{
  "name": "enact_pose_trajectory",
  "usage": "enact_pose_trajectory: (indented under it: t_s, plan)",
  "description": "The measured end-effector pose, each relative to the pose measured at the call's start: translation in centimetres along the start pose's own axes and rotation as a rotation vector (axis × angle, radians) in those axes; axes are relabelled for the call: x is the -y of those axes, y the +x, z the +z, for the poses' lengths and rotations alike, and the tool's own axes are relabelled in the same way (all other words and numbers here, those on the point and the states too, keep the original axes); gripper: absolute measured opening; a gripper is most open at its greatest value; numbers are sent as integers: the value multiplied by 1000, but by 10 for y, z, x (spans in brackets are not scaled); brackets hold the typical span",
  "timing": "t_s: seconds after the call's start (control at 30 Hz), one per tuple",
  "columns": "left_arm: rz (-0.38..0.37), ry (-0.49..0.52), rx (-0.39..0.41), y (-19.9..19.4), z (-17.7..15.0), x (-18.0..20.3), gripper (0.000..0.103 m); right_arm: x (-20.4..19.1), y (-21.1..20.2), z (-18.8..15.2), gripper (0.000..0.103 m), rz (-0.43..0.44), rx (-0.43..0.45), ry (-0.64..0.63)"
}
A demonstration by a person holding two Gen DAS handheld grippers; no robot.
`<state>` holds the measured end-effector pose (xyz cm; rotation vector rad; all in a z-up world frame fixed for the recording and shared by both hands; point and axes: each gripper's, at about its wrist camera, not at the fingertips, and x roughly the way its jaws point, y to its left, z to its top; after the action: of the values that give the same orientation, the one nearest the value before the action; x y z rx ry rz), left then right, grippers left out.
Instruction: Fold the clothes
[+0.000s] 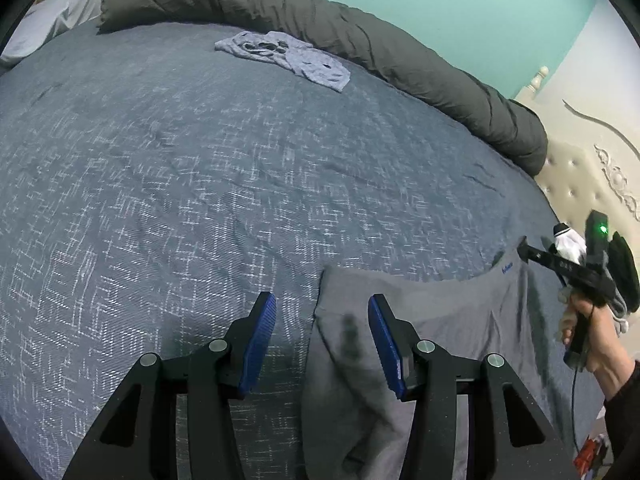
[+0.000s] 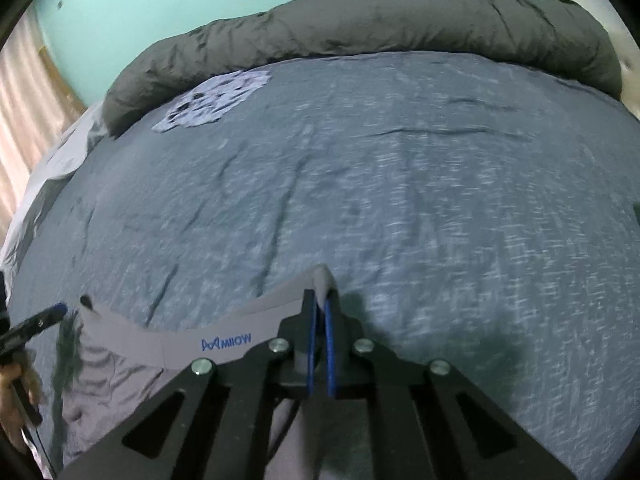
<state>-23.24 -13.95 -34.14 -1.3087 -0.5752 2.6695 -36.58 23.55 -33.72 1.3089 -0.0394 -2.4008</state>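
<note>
A: The fingers (image 2: pixel 316 340) on the right gripper (image 2: pixel 322 308) are pressed nearly together, with a corner of the grey garment (image 2: pixel 132 364) pinched between the blue pads and a little peak of its waistband (image 2: pixel 192 342) poking out past the tips. The left gripper (image 1: pixel 322 316) stands wide apart with nothing in it, poised over the garment's other top corner.

B: Where does the garment lie?

A: At the near edge of the bed (image 1: pixel 200 184), mostly spread on the blue cover, its waistband running from one gripper to the other. It looks like plain grey underwear or shorts, with a lighter band carrying blue lettering.

B: How will it handle?

A: Light, soft and limp, I'd judge; the body puckers into ripples below the band. It will sag wherever it isn't held, though it shouldn't slip from ribbed pads. The band is the firmest part, so the two top corners are the sensible holds.

B: Anything else?

A: A pale patterned garment (image 1: pixel 286 58) lies well apart, near the rolled dark duvet (image 1: pixel 360 36). Whether it is folded, I cannot tell.
</note>
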Motion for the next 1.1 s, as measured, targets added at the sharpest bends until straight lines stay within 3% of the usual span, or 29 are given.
enact_pose_trajectory:
  t_s: [0.13,0.47,0.6,0.63,0.7,0.73,0.9,1.1]
  plan:
    - [-15,10,-12,6,-1,5,52,13,4,5,3,-30,-12,24]
    - [-16,-5,-19,22,1,2,52,32,6,-15,3,-4,-9,88]
    - [-45,-47,-23,29,2,-5,28,30,5,-14,3,5,-3,70]
    - [-50,-55,-24,31,2,-6,26,30,5,-14,3,7,-2,66]
    - [-61,-65,-33,35,2,-7,9,31,5,-14,3,17,4,68]
    - [-65,-62,-37,37,1,-6,4,31,4,-15,3,23,8,70]
    - [-96,-49,-34,38,0,-1,2,30,-4,-20,3,40,21,67]
    - [-109,-33,48,13,10,10,1,28,-23,-22,3,64,57,66]
